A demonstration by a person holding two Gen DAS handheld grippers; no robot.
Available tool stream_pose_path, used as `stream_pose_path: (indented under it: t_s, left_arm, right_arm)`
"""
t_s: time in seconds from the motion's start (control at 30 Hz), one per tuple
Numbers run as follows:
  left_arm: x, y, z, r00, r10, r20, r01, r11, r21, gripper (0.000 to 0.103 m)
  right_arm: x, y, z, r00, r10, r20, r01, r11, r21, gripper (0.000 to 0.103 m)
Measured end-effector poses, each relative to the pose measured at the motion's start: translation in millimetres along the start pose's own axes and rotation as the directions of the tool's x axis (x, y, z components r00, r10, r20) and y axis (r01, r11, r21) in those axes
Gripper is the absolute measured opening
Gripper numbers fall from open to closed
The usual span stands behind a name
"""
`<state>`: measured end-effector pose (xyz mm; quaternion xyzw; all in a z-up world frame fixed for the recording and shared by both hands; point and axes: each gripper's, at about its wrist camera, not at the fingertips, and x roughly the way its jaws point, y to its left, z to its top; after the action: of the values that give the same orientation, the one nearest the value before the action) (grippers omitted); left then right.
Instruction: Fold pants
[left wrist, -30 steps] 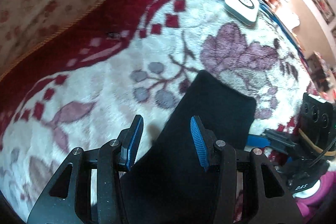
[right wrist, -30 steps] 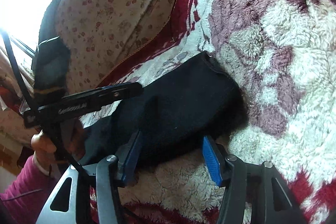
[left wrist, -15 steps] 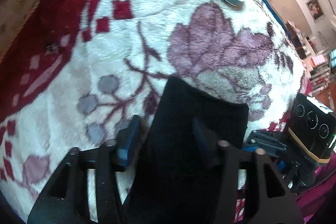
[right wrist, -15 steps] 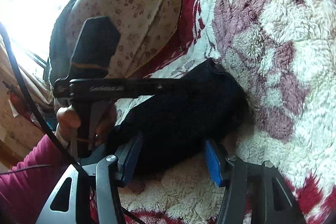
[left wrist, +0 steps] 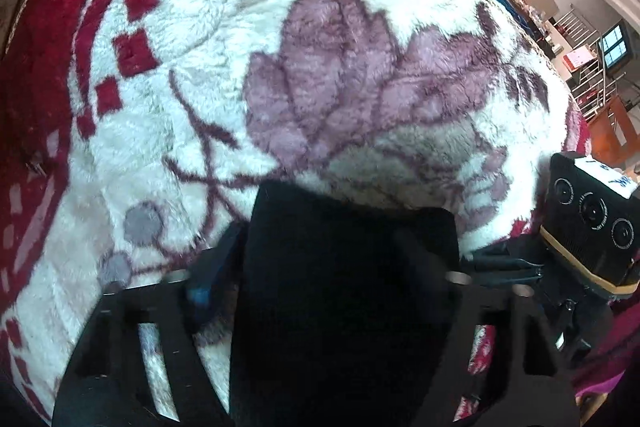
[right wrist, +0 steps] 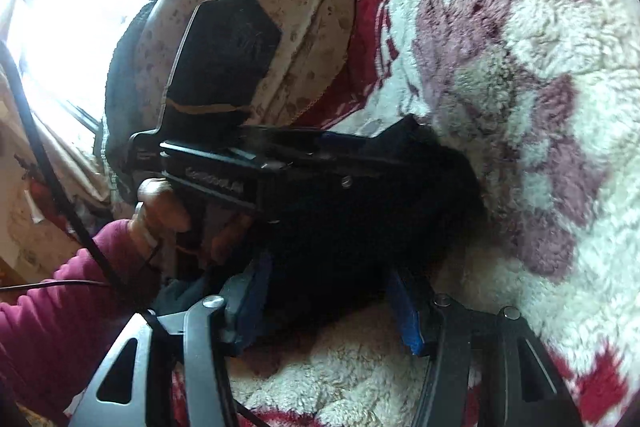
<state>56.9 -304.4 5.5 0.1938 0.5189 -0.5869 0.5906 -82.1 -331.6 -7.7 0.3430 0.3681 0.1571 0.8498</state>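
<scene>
Pants point(left wrist: 344, 291) between spread left tongs point(left wrist: 320, 267); right tongs point(right wrist: 332, 303) closing around them, grip unclear.

light: daylight floods from window point(right wrist: 76, 15), blown-out glare upper left | shadows: black pants point(left wrist: 344, 291) lose all detail | blur: left view's near gripper parts smeared | distortion: strong fisheye bending, dark corners
</scene>
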Motion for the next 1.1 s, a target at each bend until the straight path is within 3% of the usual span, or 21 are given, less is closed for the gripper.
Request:
stream_pose_path:
  t_s: [0.03,0.1,0.13,0.47,0.7,0.83,0.9,0.93,1.0,1.07,1.1]
  left_arm:
    - [-0.6,4.9,1.4,1.000,-0.011,0.007,0.012,1.000,-0.013,0.048]
    - [-6.1,18.2,1.0,0.999,-0.037,0.026,0.038,0.998,-0.045,0.036]
    - [-7.1,20.2,0.7,0.998,-0.053,0.034,0.055,0.997,-0.050,0.024]
    - [-8.8,16.8,4.0,0.997,-0.035,0.073,0.039,0.998,-0.049,0.017]
    - [-25.5,7.9,-1.7,0.995,-0.028,0.092,0.034,0.997,-0.065,0.015]
    - [-24.7,20.2,-5.3,0.998,-0.012,0.064,0.019,0.994,-0.104,0.015]
    - [-22.9,22.4,-4.7,0.998,-0.015,0.056,0.022,0.991,-0.134,0.016]
    - [-22.3,24.4,-4.3,0.999,-0.027,0.046,0.034,0.988,-0.153,0.016]
    - [-23.6,27.9,-6.5,0.999,-0.028,0.034,0.033,0.987,-0.159,0.025]
    - [-18.8,29.8,-7.3,1.000,-0.011,0.020,0.014,0.985,-0.170,0.047]
    - [-18.7,32.6,-8.9,0.999,-0.025,0.023,0.029,0.983,-0.181,0.047]
  right_arm:
    - [1.1,-2.5,0.9,1.000,0.004,-0.005,-0.004,1.000,0.010,0.034]
    - [2.8,-5.8,2.0,1.000,0.028,-0.012,-0.028,0.999,0.025,0.022]
    - [4.8,-5.4,1.9,0.999,0.038,-0.023,-0.038,0.999,0.021,0.015]
    - [4.2,-6.3,4.4,0.997,0.078,-0.028,-0.078,0.997,0.021,0.007]
    - [-5.7,0.1,13.0,0.994,0.107,0.003,-0.107,0.994,-0.033,0.005]
    - [3.9,-24.8,10.4,0.991,0.124,-0.043,-0.118,0.986,0.120,0.007]
    - [-0.4,-24.6,6.9,0.995,0.091,-0.045,-0.084,0.986,0.143,0.017]
    - [-4.5,-21.9,5.5,0.997,0.070,-0.040,-0.064,0.988,0.139,0.030]
    - [-13.9,-17.1,3.3,0.999,0.021,-0.031,-0.017,0.992,0.129,0.039]
    - [-17.4,-15.2,2.5,0.999,-0.022,-0.039,0.027,0.993,0.113,0.039]
    - [-15.0,-15.0,2.3,0.999,-0.025,-0.044,0.030,0.993,0.110,0.039]
